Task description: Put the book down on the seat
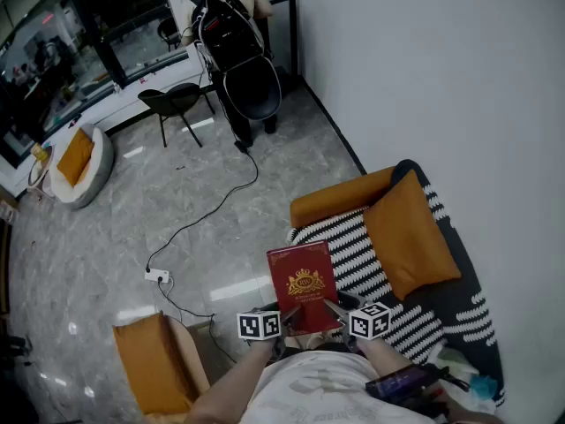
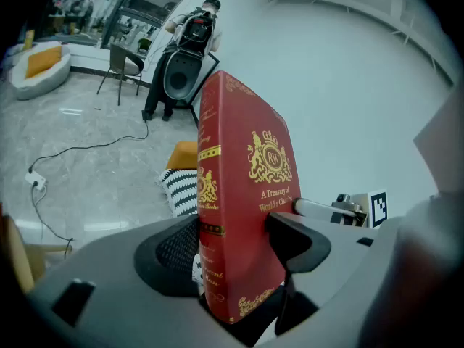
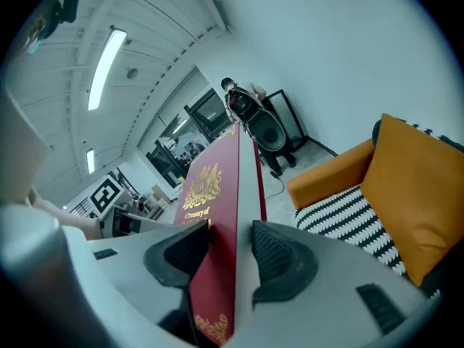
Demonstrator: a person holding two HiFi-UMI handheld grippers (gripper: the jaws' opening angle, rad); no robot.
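A red hardback book [image 1: 303, 281] with gold print is held up over the front of a black-and-white striped armchair seat [image 1: 357, 256]. My left gripper [image 1: 287, 316] is shut on its lower left edge and my right gripper [image 1: 340, 312] on its lower right edge. In the left gripper view the book [image 2: 243, 187] stands upright between the jaws of the left gripper [image 2: 232, 246], with both pads pressed on spine and cover. In the right gripper view the right gripper [image 3: 228, 256] clamps the book [image 3: 217, 201] edge-on, above the seat [image 3: 348, 220].
An orange cushion [image 1: 408, 235] leans on the chair back, with an orange armrest [image 1: 340, 199] at the far side. A white wall runs along the right. A cable [image 1: 203, 215] and power strip [image 1: 157, 276] lie on the marble floor. A person with a backpack [image 1: 231, 25] stands beside a speaker [image 1: 252, 87].
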